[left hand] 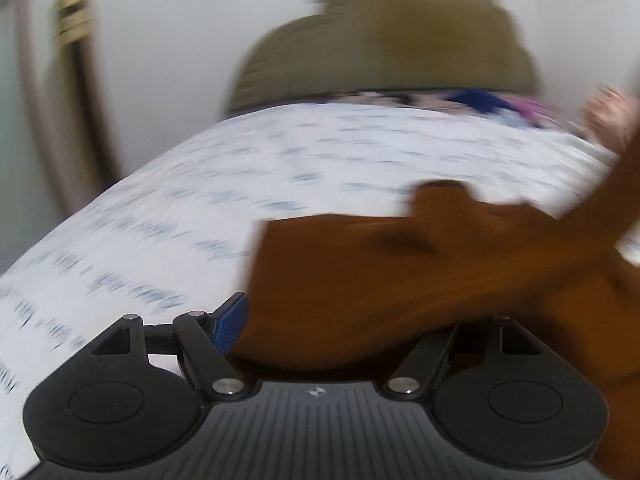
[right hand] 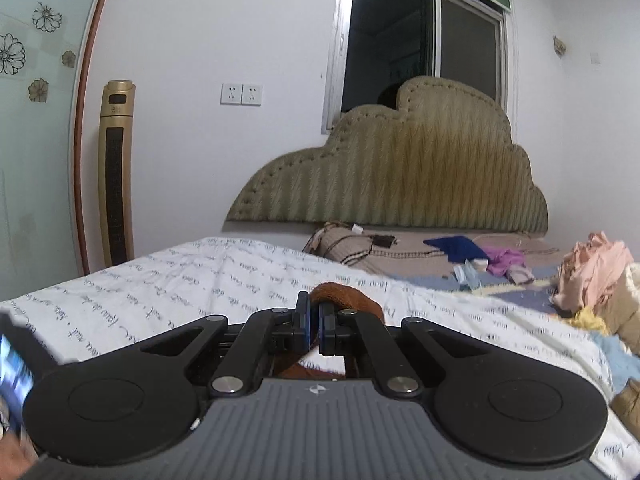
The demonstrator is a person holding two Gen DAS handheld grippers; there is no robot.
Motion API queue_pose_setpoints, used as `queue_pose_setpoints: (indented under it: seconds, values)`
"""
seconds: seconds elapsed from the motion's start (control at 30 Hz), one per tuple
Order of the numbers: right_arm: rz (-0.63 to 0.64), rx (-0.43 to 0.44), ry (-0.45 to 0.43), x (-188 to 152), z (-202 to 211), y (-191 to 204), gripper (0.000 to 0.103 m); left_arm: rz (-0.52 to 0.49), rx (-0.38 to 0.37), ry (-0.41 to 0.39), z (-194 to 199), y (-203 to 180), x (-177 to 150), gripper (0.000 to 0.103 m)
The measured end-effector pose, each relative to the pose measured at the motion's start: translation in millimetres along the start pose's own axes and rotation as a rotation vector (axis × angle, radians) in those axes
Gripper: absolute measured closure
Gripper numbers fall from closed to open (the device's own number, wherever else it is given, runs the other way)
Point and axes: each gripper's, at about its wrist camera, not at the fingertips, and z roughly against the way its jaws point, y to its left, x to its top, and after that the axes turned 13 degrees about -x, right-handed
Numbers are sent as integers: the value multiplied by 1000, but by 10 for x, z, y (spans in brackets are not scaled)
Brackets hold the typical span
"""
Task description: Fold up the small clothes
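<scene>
Brown garment point(left hand: 420, 280) draped across the wide-open left tool point(left hand: 344, 320), right tool point(right hand: 314, 328) pinching it, bedsheet point(right hand: 180, 280) beneath.

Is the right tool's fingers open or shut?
Shut on the brown cloth. In the right wrist view the two blue-padded fingers stand almost together, with a fold of the cloth pinched between them.

Sheet point(right hand: 168, 280) script print illegible (no readable text elsewhere).
</scene>
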Motion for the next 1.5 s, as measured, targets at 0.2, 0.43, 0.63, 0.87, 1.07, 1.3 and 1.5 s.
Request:
queue_pose_setpoints:
  seconds: [0.2, 0.43, 0.63, 0.87, 1.07, 1.3, 1.5]
  values:
    - [-6, 60, 116, -513, -167, 51, 98, 219, 123, -89, 126, 778, 19, 29]
    - [96, 4, 232, -1109, -510, 457, 98, 312, 176, -81, 150, 1115, -157, 27]
    - [118, -28, 226, -994, -541, 619, 98, 341, 187, -82, 160, 1092, -206, 27]
    - [488, -237, -161, -598, -50, 937, 98, 400, 188, -95, 132, 966, -134, 26]
    - [576, -176, 250, -1266, -527, 968, 98, 394, 262, 6, 31, 994, -171, 26]
    - [432, -56, 305, -1240, -474, 884, 17, 331, 188, 127, 243, 989, -217, 26]
    - [155, 115, 363, -981, -213, 295, 20, 301, 101, 205, 687, 1023, -443, 27]
